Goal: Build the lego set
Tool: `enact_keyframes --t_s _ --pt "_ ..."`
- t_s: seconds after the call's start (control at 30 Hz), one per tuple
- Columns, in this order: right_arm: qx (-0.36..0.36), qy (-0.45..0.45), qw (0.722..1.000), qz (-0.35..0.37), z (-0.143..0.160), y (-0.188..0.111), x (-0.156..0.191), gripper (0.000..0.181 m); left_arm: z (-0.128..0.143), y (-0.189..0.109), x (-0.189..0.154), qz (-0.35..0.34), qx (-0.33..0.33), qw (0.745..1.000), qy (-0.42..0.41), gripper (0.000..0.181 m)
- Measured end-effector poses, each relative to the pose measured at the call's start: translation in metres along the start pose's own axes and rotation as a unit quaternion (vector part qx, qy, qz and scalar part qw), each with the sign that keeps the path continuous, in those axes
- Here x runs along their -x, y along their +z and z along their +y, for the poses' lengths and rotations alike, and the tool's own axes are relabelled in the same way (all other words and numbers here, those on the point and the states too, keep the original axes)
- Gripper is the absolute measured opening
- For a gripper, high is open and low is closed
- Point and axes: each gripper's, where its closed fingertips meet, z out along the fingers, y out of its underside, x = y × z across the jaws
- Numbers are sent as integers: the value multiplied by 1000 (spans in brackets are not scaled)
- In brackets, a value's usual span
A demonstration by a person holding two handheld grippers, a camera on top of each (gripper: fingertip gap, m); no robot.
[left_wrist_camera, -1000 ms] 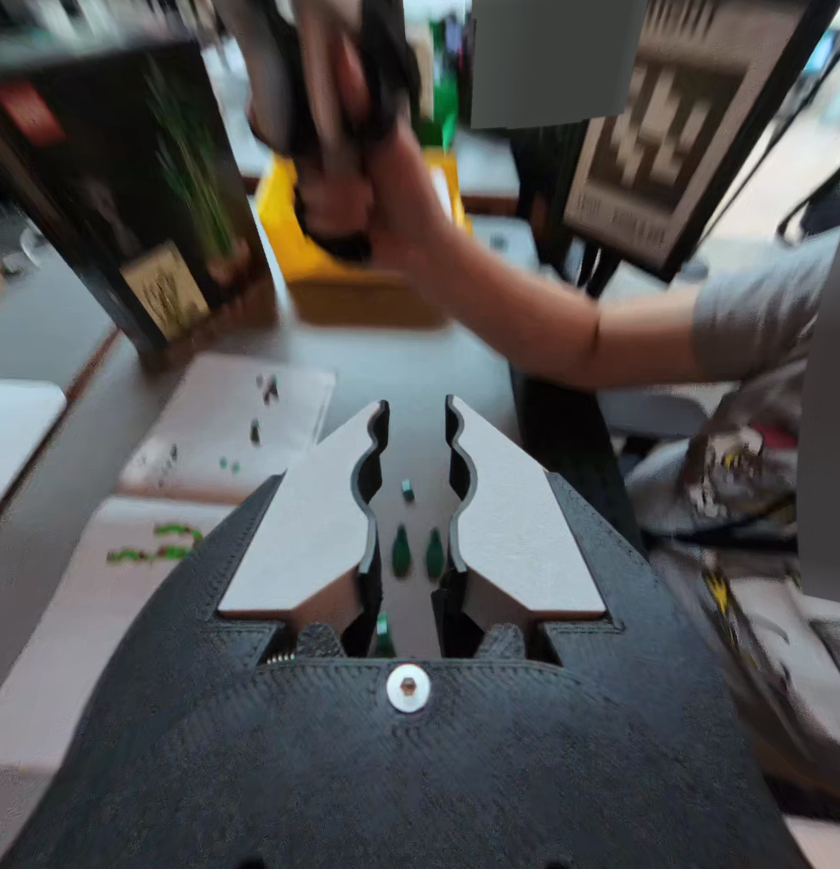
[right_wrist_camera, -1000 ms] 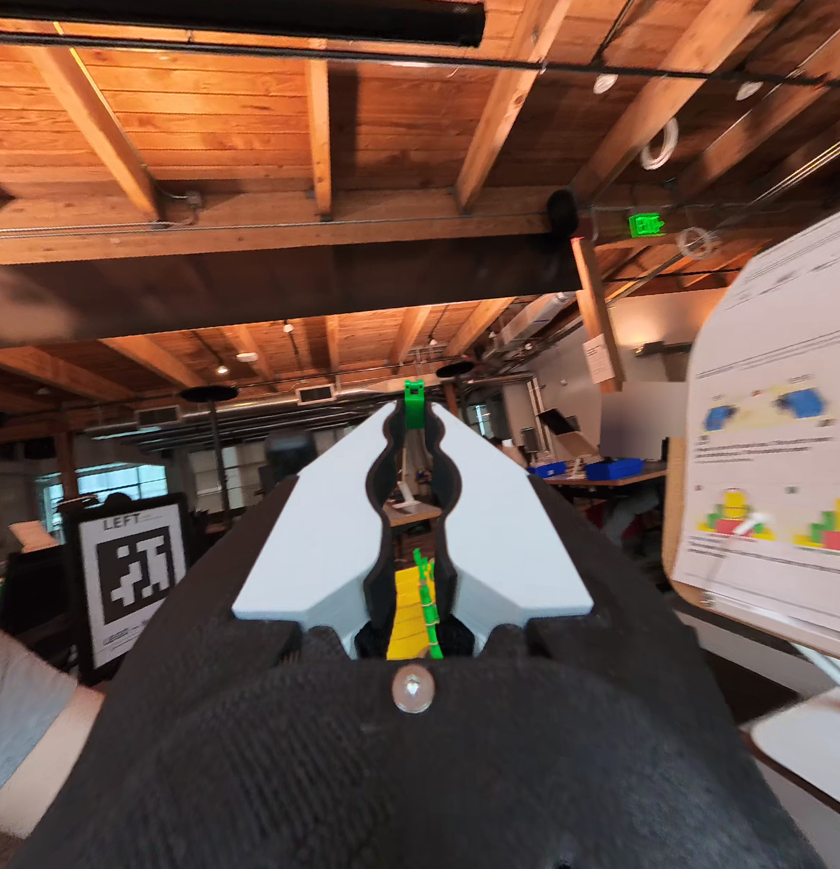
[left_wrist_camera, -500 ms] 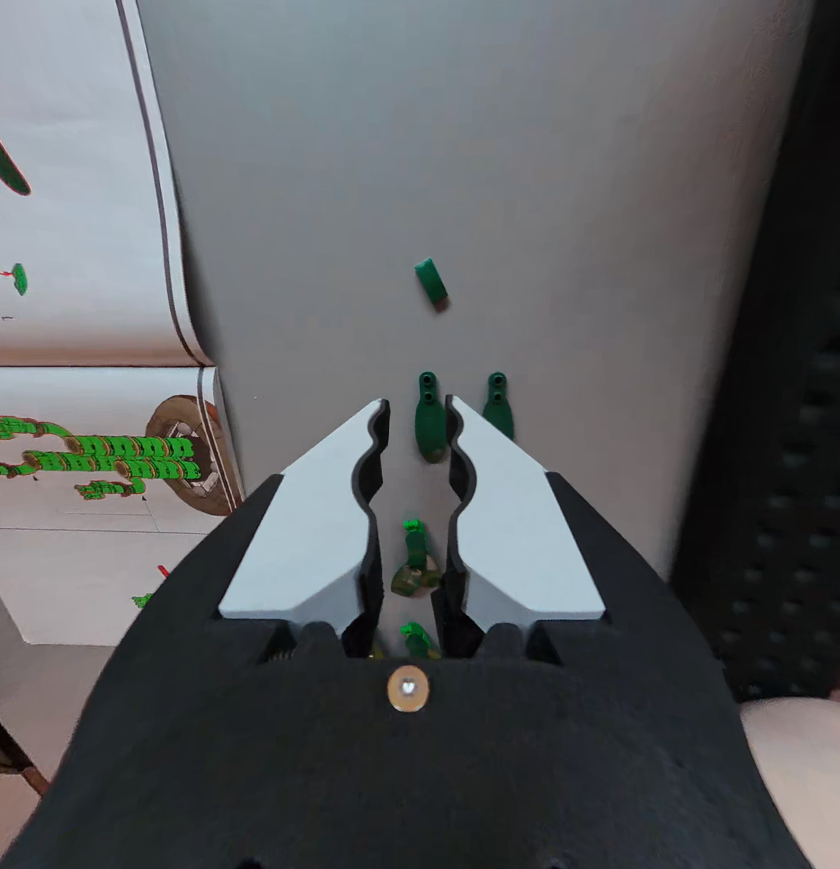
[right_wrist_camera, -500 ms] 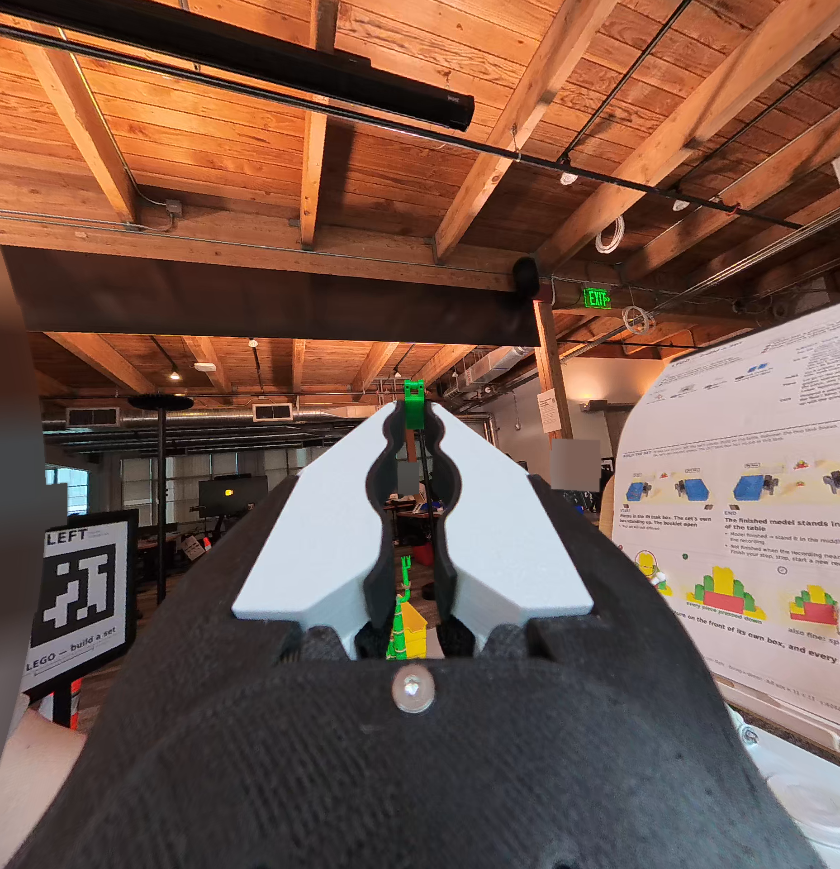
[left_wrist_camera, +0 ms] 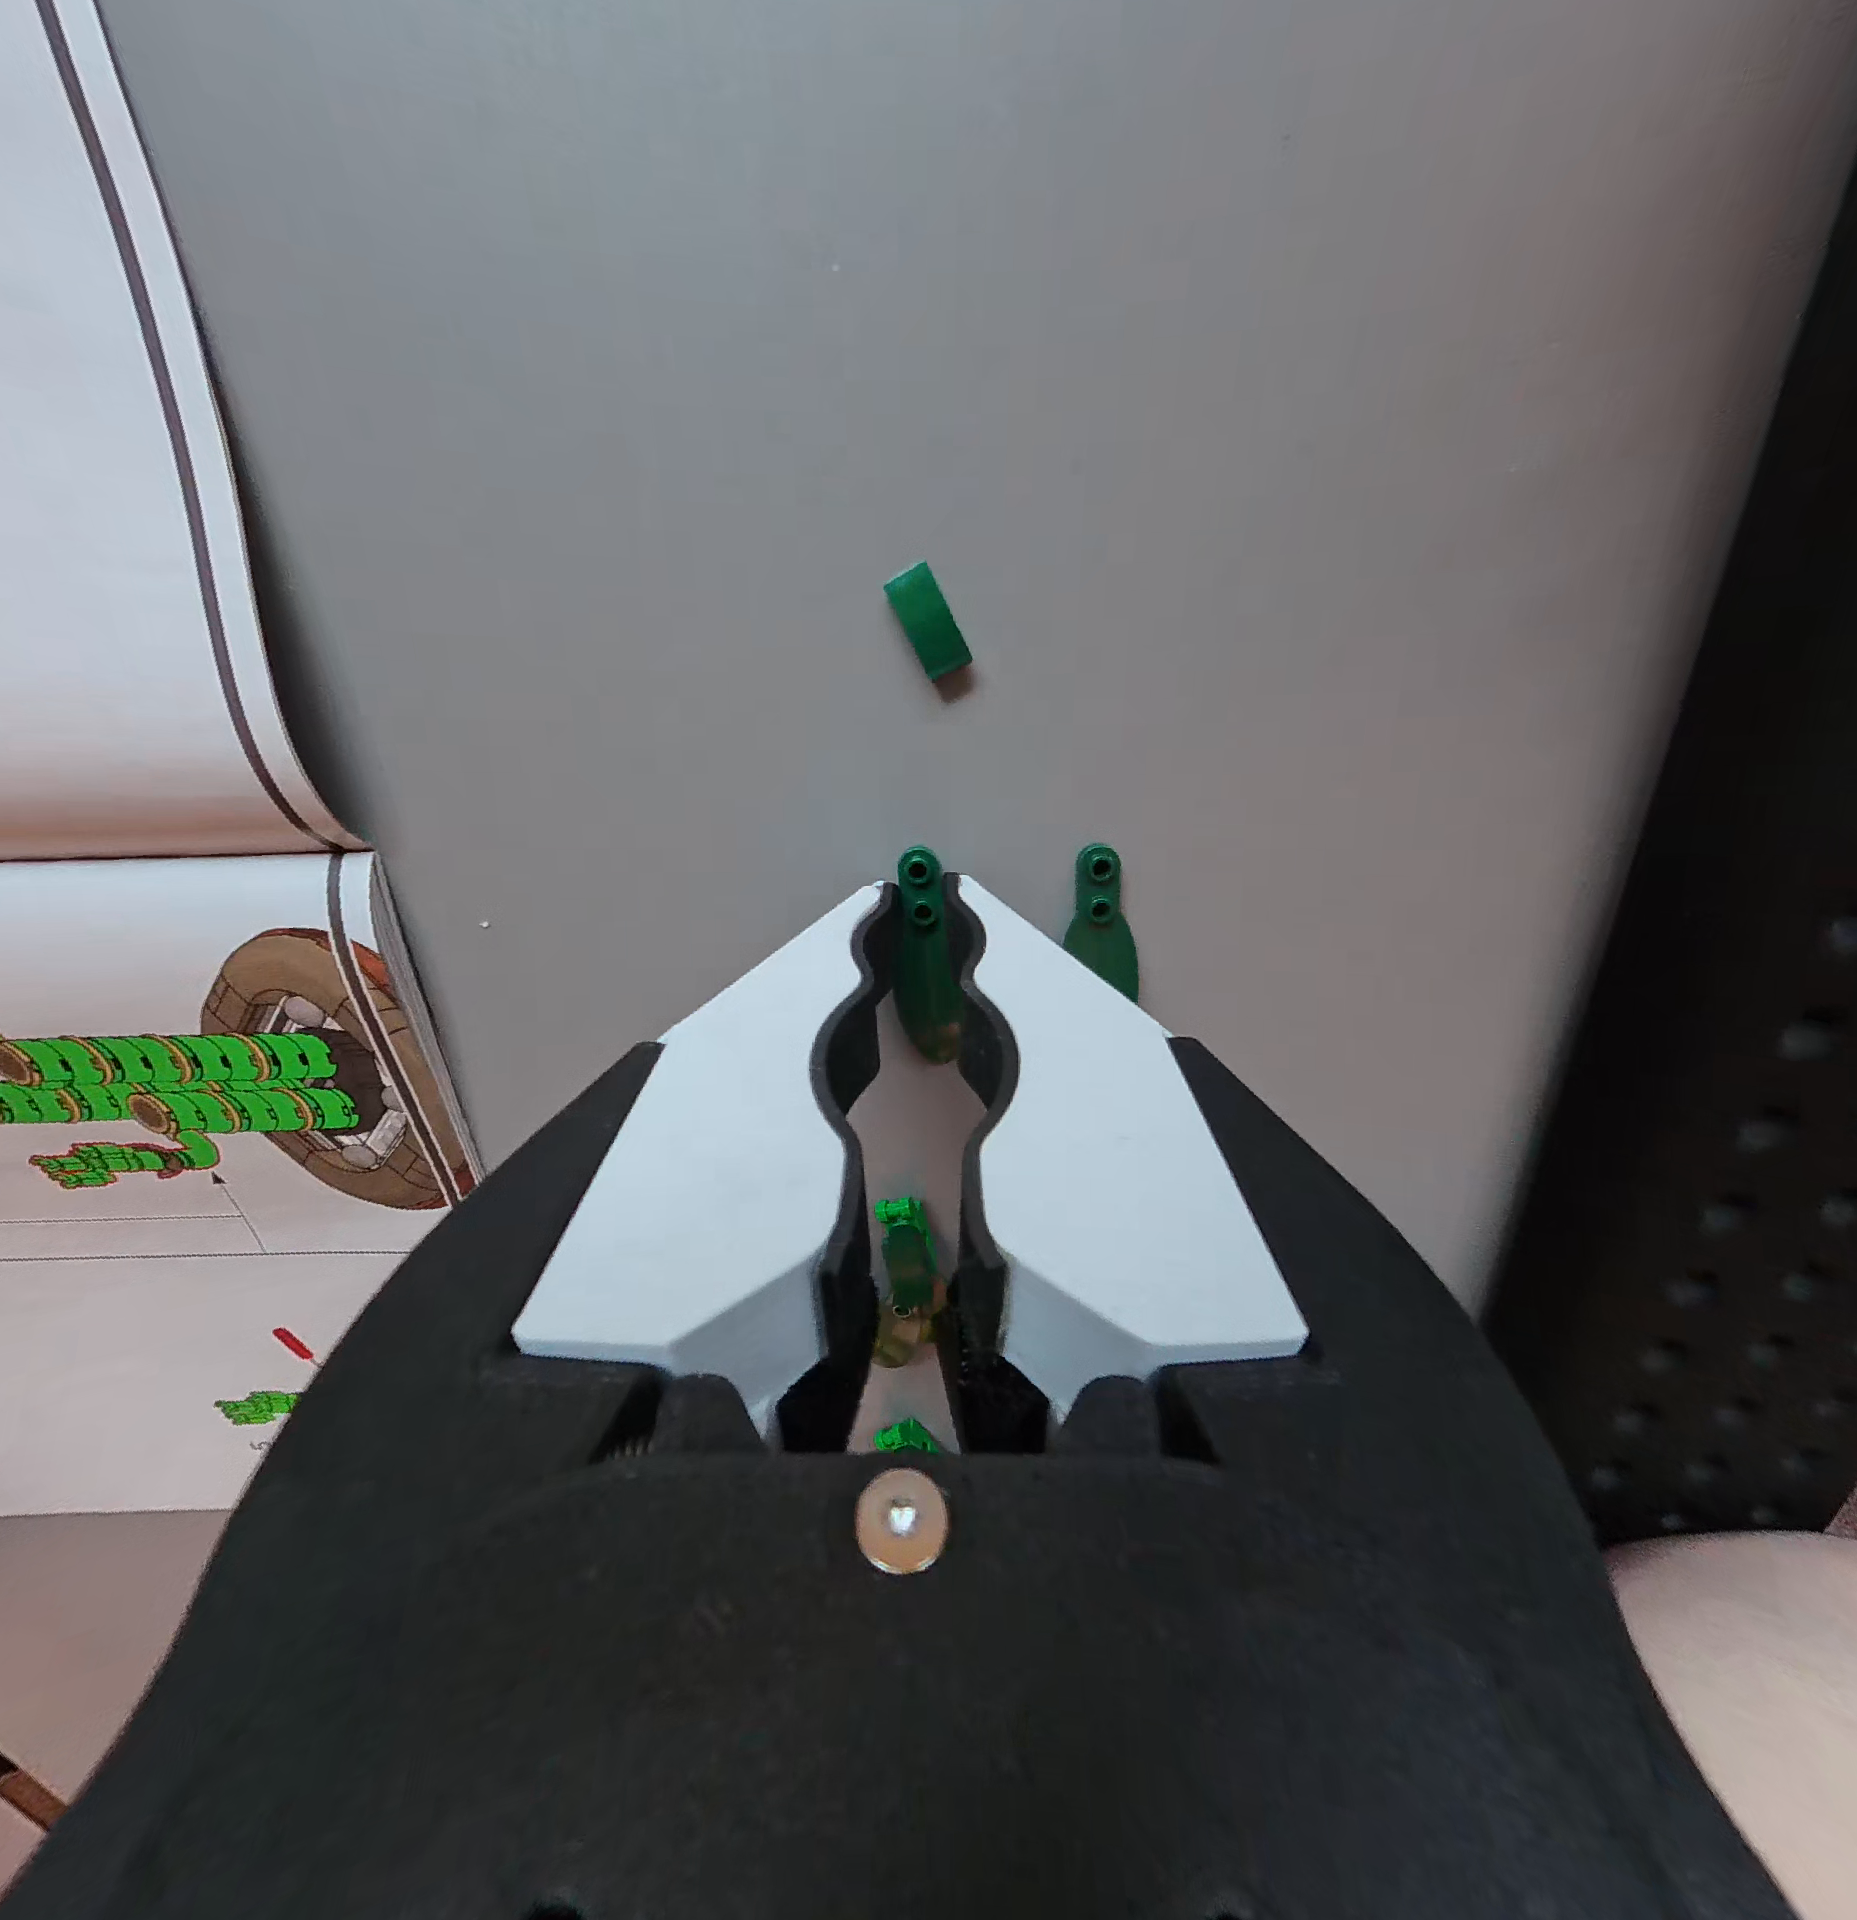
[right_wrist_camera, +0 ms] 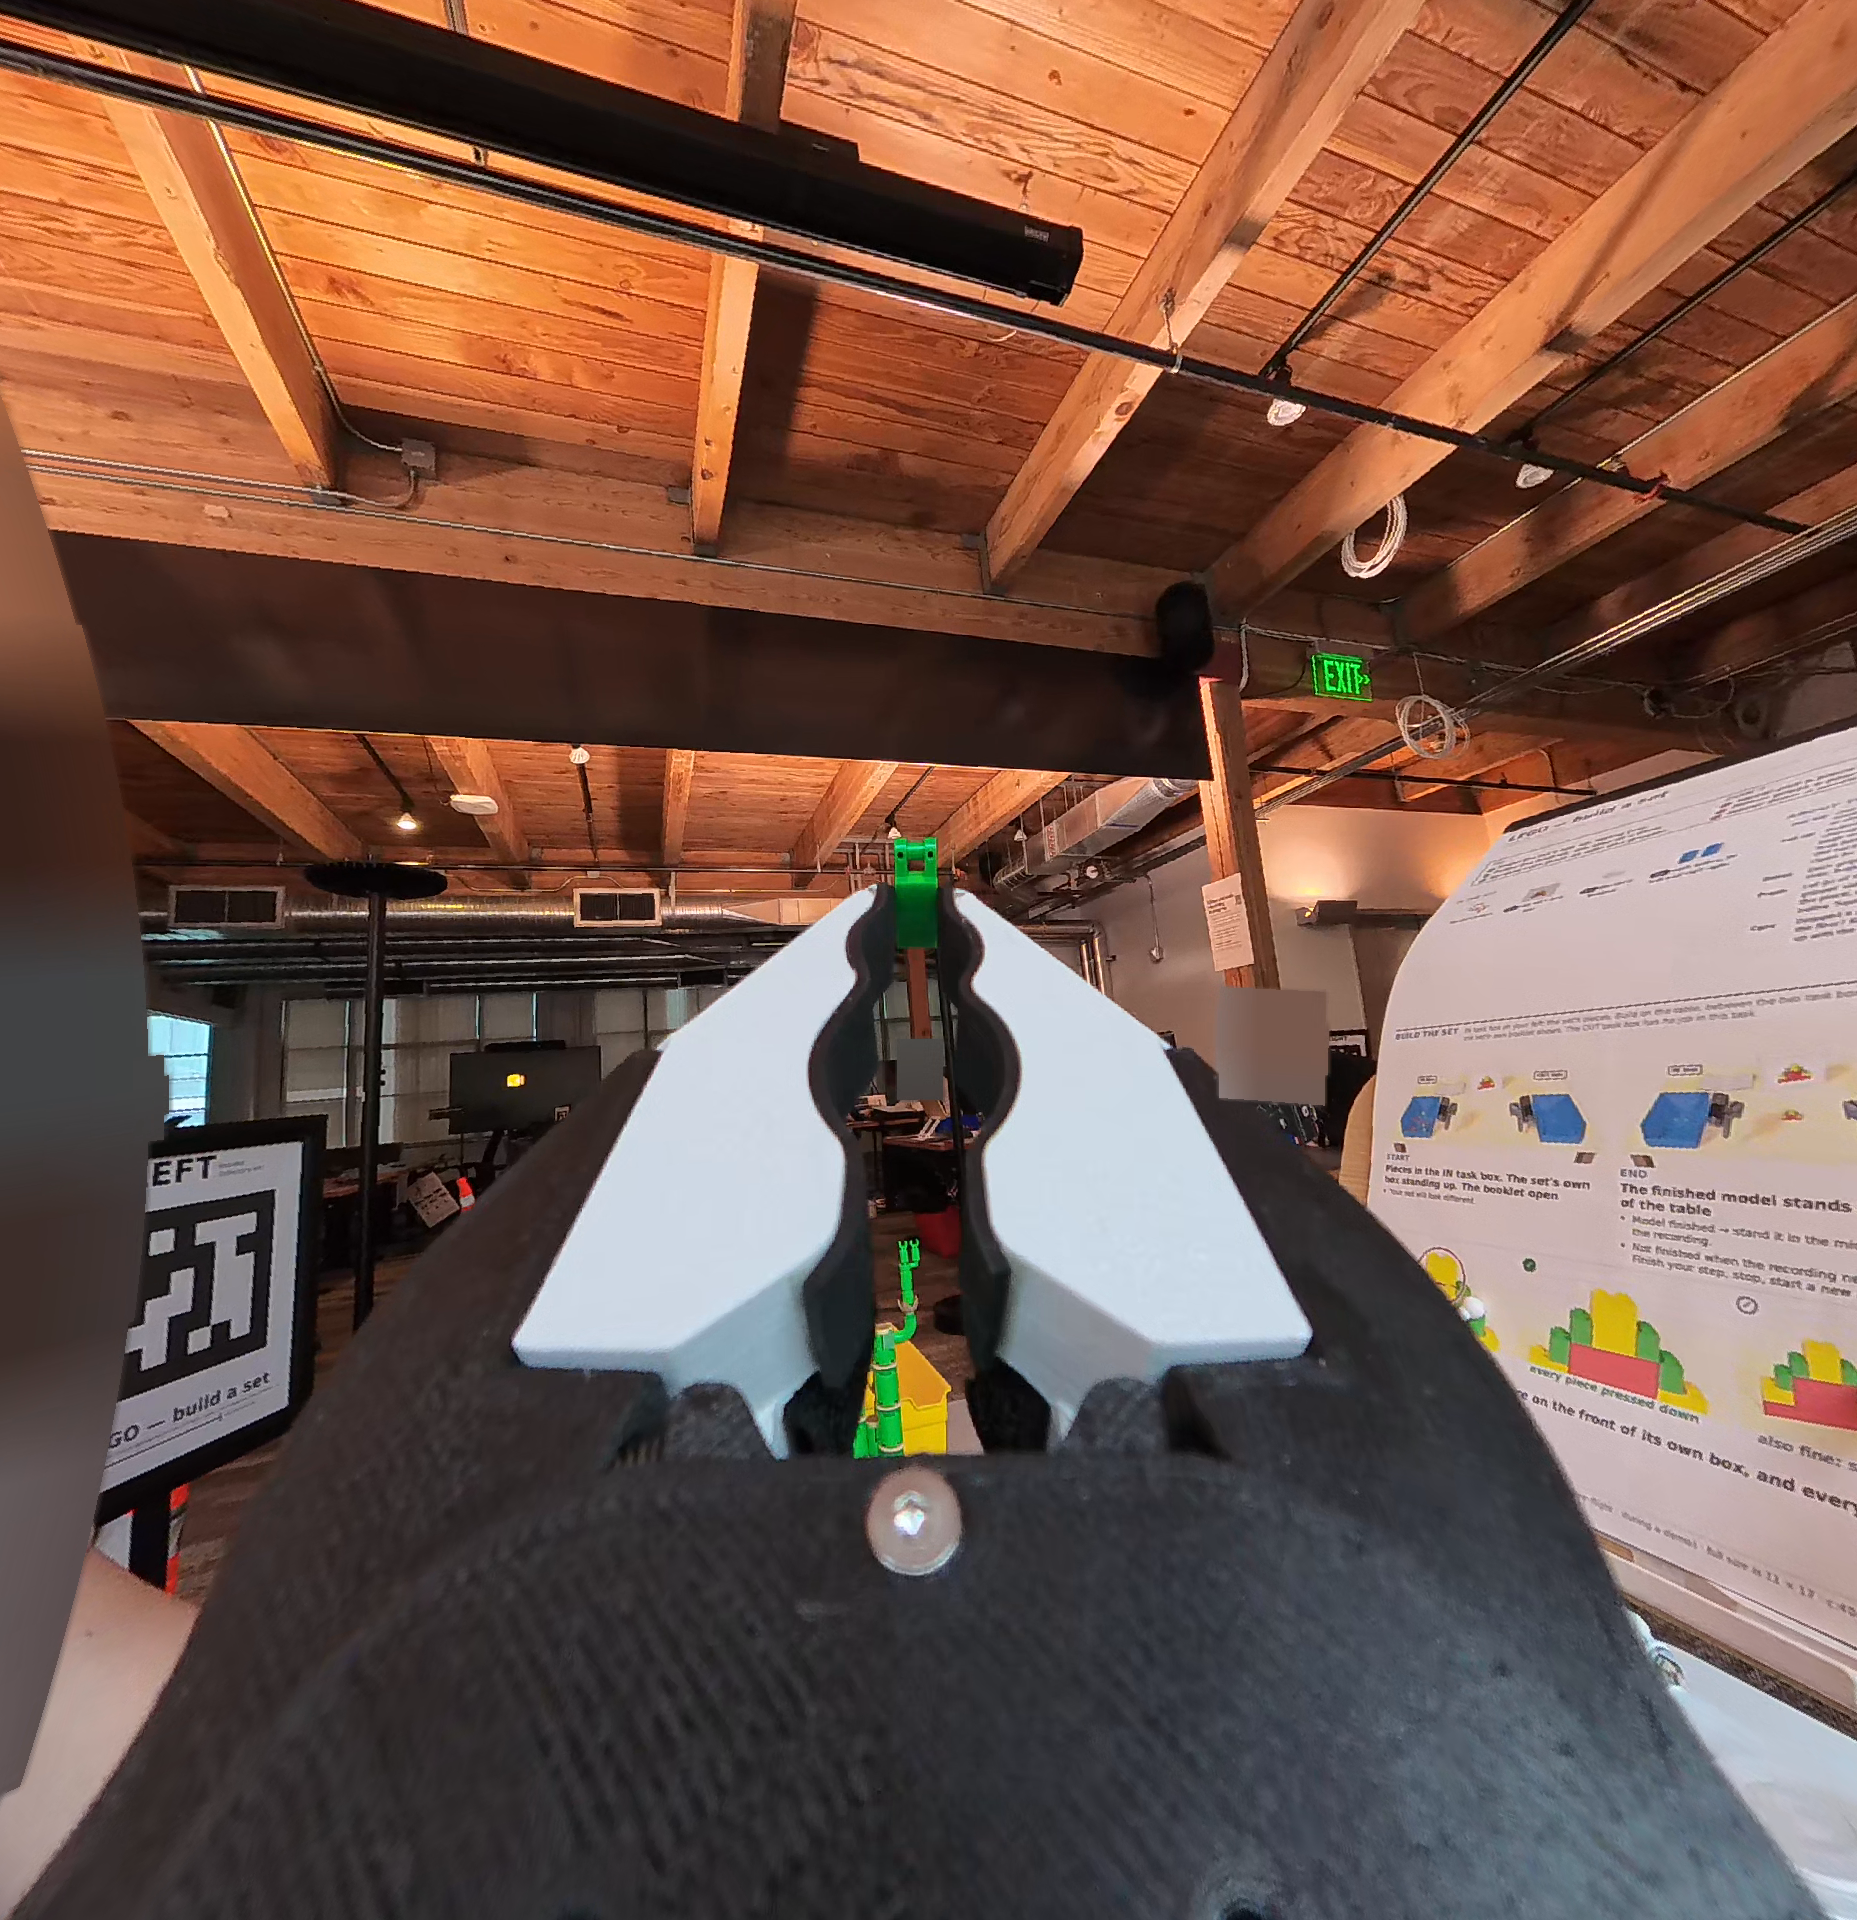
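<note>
In the left wrist view my left gripper (left_wrist_camera: pixel 919 885) points down at the grey table (left_wrist_camera: pixel 695 416). Its jaws have narrowed around the stud end of a dark green leaf piece (left_wrist_camera: pixel 922 935) that lies flat, and the pads touch both its sides. A second leaf piece (left_wrist_camera: pixel 1100 925) lies just to the right. A small green tile (left_wrist_camera: pixel 929 634) lies farther ahead. Small green bits (left_wrist_camera: pixel 903 1278) show under the fingers. My right gripper (right_wrist_camera: pixel 916 894) is held up in the air, shut on a bright green clip piece (right_wrist_camera: pixel 916 883). A green stalk assembly (right_wrist_camera: pixel 888 1382) shows below it.
The open instruction booklet (left_wrist_camera: pixel 124 1039) lies left of the leaves. A black perforated surface (left_wrist_camera: pixel 1734 1039) borders the table on the right. In the right wrist view a yellow bin (right_wrist_camera: pixel 922 1403), a marker board (right_wrist_camera: pixel 212 1278) at left and a poster (right_wrist_camera: pixel 1682 1195) at right stand nearby. Some 40 cm of space lies between my two pairs of fingers. The right gripper is farther from the small green tile (left_wrist_camera: pixel 929 634), some 40 cm, than the left, some 4 cm.
My left gripper swung down from looking across the room to the table, moved forward over the left leaf piece and narrowed its jaws on it. The right gripper stays raised with its green piece.
</note>
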Motion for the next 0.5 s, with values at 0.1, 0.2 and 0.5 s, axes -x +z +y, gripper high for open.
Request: enact_keyframes --t_s 0.1,0.2,0.5 --pt "5 -1 1000 -2 1 1 1 5 2 -5 4 -6 -5 1000 -3 6" --pt "11 -5 1000 -1 4 2 0 5 -1 -33 20 -29 -71 997 -31 6" --pt "63 98 993 -17 50 17 -9 5 -1 -211 51 6 -505 850 -149 5"
